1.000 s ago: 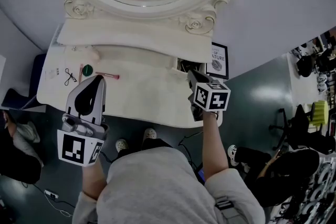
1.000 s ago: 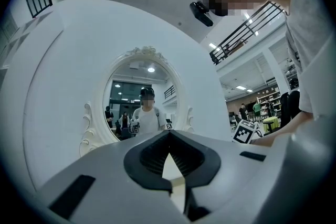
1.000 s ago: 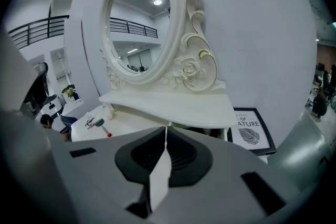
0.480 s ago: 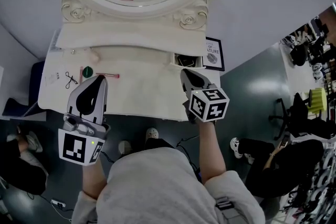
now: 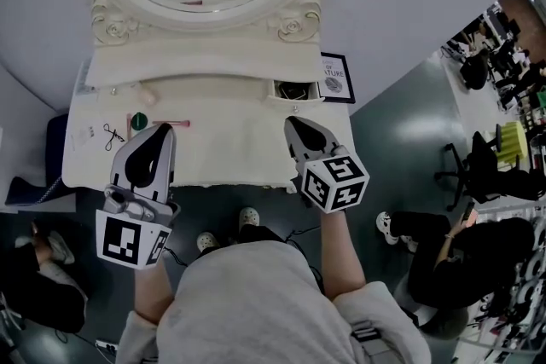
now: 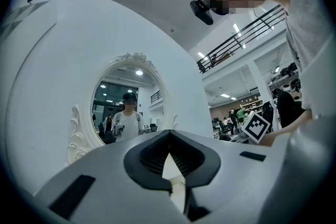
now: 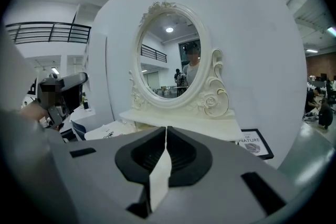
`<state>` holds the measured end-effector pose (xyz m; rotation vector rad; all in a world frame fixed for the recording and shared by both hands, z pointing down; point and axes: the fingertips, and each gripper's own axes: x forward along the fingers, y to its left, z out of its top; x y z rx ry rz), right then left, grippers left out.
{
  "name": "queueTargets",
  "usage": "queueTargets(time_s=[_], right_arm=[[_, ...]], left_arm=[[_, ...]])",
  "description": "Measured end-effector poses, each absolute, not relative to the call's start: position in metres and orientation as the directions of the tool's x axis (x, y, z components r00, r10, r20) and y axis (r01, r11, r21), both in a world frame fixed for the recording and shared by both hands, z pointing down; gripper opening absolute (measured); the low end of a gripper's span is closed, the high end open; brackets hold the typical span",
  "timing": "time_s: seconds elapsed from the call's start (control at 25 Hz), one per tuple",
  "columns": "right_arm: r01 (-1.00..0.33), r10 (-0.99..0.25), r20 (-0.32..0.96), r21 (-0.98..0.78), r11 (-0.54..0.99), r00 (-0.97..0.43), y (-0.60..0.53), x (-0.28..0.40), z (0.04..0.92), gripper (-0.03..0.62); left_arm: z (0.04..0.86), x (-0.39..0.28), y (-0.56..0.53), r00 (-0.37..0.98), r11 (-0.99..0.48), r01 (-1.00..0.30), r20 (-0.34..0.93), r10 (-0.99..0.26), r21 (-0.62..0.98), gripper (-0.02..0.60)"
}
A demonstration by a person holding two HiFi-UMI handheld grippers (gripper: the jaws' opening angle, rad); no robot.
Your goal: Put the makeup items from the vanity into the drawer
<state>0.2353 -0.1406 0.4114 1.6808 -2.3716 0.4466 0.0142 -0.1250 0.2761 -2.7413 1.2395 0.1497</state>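
Right claw [image 5: 291,124] has backed away from the open drawer [image 5: 294,89] at upper centre toward the surface's [image 5: 230,147] front edge, pressed together, empty. Left claw [image 5: 159,130] stays by the pink stick [image 5: 173,124] and green disc [image 5: 139,121], with bare surface between the claws. Left gripper view: tips meeting, nothing held, mirror [image 6: 126,113] ahead. Right gripper view: the same.

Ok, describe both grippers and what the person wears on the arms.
The left gripper and right gripper match: light grey pointed shells with a black ribbed hollow around the jaws. Each carries a white cube with black square markers at the rear. The person wears a light grey top.
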Motion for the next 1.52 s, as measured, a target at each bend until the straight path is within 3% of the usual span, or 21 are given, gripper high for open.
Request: queueTargets(time_s=[1.52], right_arm=[[-0.967,-0.969,0.008,-0.065,0.247,-0.248,-0.022,0.198,0.316,0.025]], left_arm=[[0.262,0.019,-0.063,0.793,-0.791,-0.603,-0.183,-0.581,-0.099,0.013]])
